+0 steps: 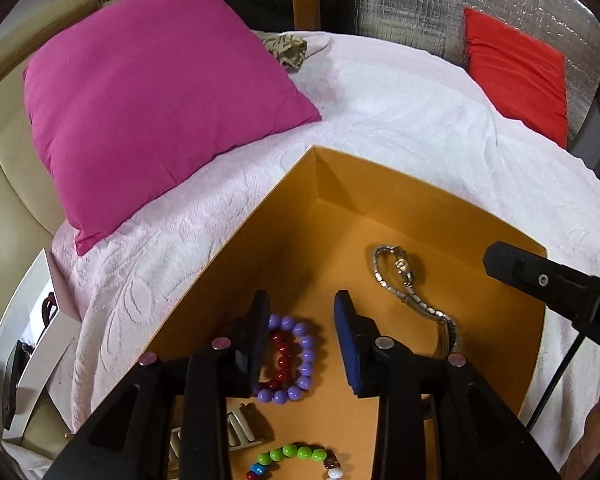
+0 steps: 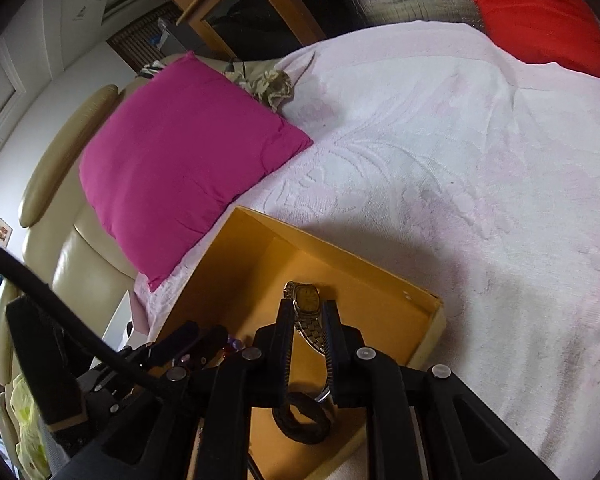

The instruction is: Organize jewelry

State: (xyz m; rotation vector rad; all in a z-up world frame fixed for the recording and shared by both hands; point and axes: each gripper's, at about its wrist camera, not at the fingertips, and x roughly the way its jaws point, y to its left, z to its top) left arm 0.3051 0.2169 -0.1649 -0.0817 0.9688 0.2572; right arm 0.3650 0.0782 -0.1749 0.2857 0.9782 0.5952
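1. The left gripper [image 1: 302,320] stands with its jaws apart over the floor of the orange box [image 1: 236,256]. A purple bead bracelet [image 1: 296,360] lies between the pads, close against the left pad, with a dark red bead bracelet [image 1: 283,356] inside its ring. Neither pad presses on it from both sides.
2. The right gripper [image 2: 308,316] has its jaws drawn close around the metal band of the wristwatch [image 2: 306,300]. Whether the pads actually press on the band cannot be told. The watch face sits just beyond the fingertips, inside the box.
3. Nearer the left camera, a multicoloured bead bracelet [image 1: 296,458] and a silver buckle-like piece [image 1: 240,426] lie on the box floor.
4. Under the right gripper a dark braided band [image 2: 302,420] lies in the box.
5. The box rests on a pale pink bedspread [image 1: 400,120].
6. A magenta cushion [image 1: 148,112] lies on the bedspread beyond the box's left wall; a red cushion [image 1: 516,76] sits at the far right.
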